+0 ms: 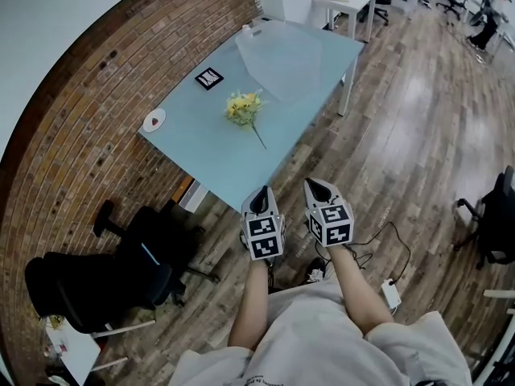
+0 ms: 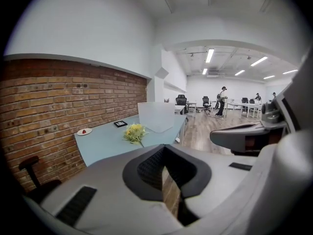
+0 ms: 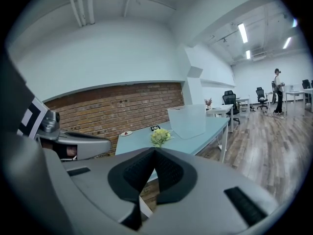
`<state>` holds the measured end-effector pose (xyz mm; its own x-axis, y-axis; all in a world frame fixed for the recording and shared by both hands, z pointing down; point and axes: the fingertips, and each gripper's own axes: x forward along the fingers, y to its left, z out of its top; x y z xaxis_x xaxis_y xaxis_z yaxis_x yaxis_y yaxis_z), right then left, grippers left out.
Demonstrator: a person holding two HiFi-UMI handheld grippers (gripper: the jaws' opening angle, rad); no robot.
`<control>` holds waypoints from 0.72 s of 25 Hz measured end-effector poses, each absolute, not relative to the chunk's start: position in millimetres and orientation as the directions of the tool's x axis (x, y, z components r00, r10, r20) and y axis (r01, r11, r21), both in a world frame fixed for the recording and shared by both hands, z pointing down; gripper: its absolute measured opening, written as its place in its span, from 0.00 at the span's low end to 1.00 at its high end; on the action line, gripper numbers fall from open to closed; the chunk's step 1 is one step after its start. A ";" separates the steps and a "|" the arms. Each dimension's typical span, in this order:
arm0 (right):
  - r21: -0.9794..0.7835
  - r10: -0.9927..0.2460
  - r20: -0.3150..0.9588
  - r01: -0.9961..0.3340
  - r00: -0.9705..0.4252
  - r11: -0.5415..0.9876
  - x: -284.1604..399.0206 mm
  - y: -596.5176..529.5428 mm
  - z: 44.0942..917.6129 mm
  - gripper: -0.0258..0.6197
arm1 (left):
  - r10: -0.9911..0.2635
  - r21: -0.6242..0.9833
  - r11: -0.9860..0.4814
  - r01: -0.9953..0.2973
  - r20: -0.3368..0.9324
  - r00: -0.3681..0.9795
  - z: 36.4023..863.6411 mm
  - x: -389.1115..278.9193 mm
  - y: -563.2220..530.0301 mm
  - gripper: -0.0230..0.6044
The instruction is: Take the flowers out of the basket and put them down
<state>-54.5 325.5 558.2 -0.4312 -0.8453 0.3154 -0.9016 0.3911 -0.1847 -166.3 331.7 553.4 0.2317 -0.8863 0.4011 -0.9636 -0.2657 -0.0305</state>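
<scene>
Left tool (image 1: 263,190) and right tool (image 1: 314,184) pressed together, flowers (image 1: 243,106) on table (image 1: 201,147), ceiling lights (image 2: 209,56) only in gripper views

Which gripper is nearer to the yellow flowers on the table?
Left. The left gripper is off the table, at its near edge, facing the flowers; the right gripper is beside it, farther aside.

Your left gripper (image 1: 263,193) and right gripper (image 1: 315,185) sit side by side, short of the near corner of the pale glass-topped desk (image 1: 201,155). The bunch of yellow flowers (image 1: 244,107) lies mid-desk, in front of the frosted translucent plastic basket (image 1: 282,59) and apart from it. The black-and-white square marker card (image 1: 209,78) lies left of the basket. The small round white plate (image 1: 154,120) sits at the desk's left edge, by the red brick wall (image 1: 80,111).
</scene>
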 end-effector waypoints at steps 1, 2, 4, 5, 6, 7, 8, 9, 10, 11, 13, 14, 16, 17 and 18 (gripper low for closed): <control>-0.184 -0.843 0.316 -0.900 -0.435 0.395 -54.3 325.4 558.8 0.06 | -0.888 -0.029 -0.258 -0.966 0.402 0.225 554.6 -167.1 332.7 0.07; -0.183 -0.840 0.316 -0.897 -0.441 0.402 -54.4 325.0 558.9 0.06 | -0.889 -0.027 -0.249 -0.968 0.403 0.217 555.6 -167.9 333.5 0.07; -0.179 -0.833 0.314 -0.890 -0.456 0.420 -55.2 323.5 558.9 0.06 | -0.892 -0.024 -0.229 -0.973 0.404 0.200 557.5 -169.6 335.2 0.07; -0.181 -0.829 0.314 -0.886 -0.464 0.427 -56.0 322.9 559.7 0.06 | -0.893 -0.026 -0.223 -0.975 0.406 0.193 558.4 -170.2 336.4 0.07; -0.185 -0.826 0.313 -0.883 -0.469 0.432 -56.9 322.1 560.9 0.06 | -0.894 -0.033 -0.219 -0.975 0.408 0.187 559.3 -171.0 337.8 0.07; -0.191 -0.824 0.312 -0.881 -0.473 0.433 -58.0 321.0 562.1 0.06 | -0.894 -0.041 -0.217 -0.975 0.410 0.181 560.6 -172.5 339.0 0.07; -0.197 -0.823 0.311 -0.879 -0.475 0.434 -59.6 319.8 562.7 0.06 | -0.894 -0.049 -0.215 -0.975 0.412 0.176 561.9 -174.6 340.2 0.07; -0.201 -0.822 0.310 -0.878 -0.477 0.434 -61.5 318.8 562.8 0.06 | -0.894 -0.053 -0.212 -0.976 0.413 0.172 562.7 -176.9 341.4 0.07; -0.203 -0.822 0.309 -0.877 -0.479 0.435 -63.7 318.1 562.5 0.06 | -0.894 -0.054 -0.209 -0.976 0.414 0.169 563.1 -179.5 342.9 0.07; -0.203 -0.821 0.308 -0.876 -0.480 0.437 -66.3 318.0 561.9 0.06 | -0.894 -0.053 -0.205 -0.977 0.416 0.165 563.7 -182.5 344.4 0.07; -0.203 -0.817 0.307 -0.872 -0.488 0.445 -72.0 318.6 560.5 0.06 | -0.897 -0.050 -0.196 -0.979 0.413 0.158 562.3 -187.9 346.3 0.07; -0.204 -0.814 0.306 -0.869 -0.494 0.451 -74.7 319.4 560.0 0.06 | -0.899 -0.052 -0.194 -0.980 0.408 0.156 560.4 -189.6 346.4 0.07; -0.204 -0.808 0.306 -0.863 -0.504 0.462 -78.2 322.8 560.6 0.06 | -0.901 -0.060 -0.191 -0.980 0.406 0.151 560.2 -190.9 346.6 0.07; -0.201 -0.805 0.308 -0.862 -0.507 0.466 -79.1 324.9 561.6 0.06 | -0.900 -0.060 -0.189 -0.980 0.410 0.148 562.8 -191.2 347.0 0.07; -0.198 -0.803 0.310 -0.861 -0.509 0.469 -79.6 326.6 562.7 0.06 | -0.897 -0.055 -0.185 -0.981 0.418 0.145 566.6 -191.4 347.7 0.07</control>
